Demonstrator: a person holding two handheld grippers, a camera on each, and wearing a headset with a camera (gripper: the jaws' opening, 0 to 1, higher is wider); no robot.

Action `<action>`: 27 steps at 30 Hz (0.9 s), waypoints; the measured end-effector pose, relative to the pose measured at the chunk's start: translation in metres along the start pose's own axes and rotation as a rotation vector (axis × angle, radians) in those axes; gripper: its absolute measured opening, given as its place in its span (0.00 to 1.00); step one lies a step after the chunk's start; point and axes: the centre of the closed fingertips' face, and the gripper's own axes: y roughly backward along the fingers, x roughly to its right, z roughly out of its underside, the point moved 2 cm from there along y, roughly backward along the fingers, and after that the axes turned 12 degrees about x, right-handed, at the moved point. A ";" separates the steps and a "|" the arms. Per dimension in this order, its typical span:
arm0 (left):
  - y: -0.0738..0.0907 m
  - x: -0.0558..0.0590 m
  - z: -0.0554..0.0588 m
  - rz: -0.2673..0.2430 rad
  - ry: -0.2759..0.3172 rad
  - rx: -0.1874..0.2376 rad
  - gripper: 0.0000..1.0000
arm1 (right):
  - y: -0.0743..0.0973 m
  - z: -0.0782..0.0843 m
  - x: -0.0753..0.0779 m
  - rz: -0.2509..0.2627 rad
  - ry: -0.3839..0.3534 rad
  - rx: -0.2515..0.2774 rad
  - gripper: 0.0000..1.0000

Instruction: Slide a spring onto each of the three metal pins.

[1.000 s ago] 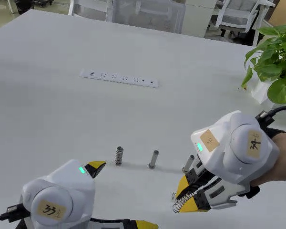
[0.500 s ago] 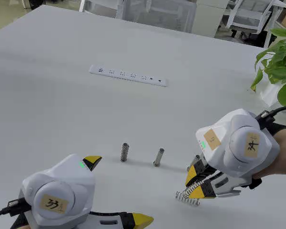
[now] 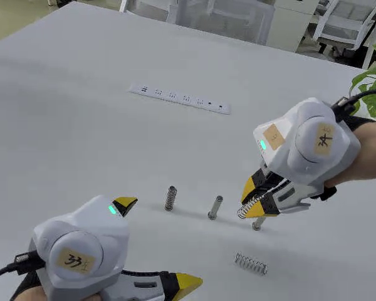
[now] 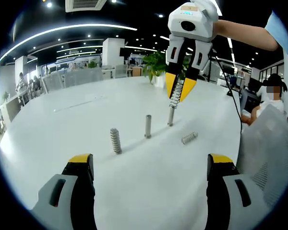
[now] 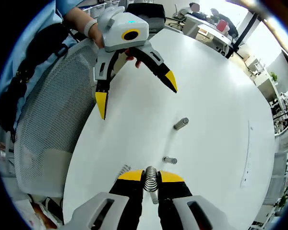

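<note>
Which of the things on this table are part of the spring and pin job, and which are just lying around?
Job: pin already wearing a spring; bare middle pin; pin under the right tongs; held spring in the right tongs; loose spring on the table.
Lying about: power strip; potted plant; chairs beyond the table.

right gripper [image 3: 255,200] — lifted | spring [image 3: 247,207] now over rightmost pin [image 3: 257,223]
</note>
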 end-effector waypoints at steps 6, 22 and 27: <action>0.001 -0.002 0.000 -0.007 -0.001 0.001 0.97 | -0.003 -0.002 0.014 -0.006 0.035 -0.015 0.08; -0.001 0.005 0.003 0.027 -0.032 -0.010 0.98 | -0.019 -0.008 0.037 -0.061 0.068 -0.058 0.08; -0.001 0.006 0.003 0.031 -0.035 -0.010 0.98 | -0.023 -0.005 0.037 -0.075 0.070 -0.071 0.08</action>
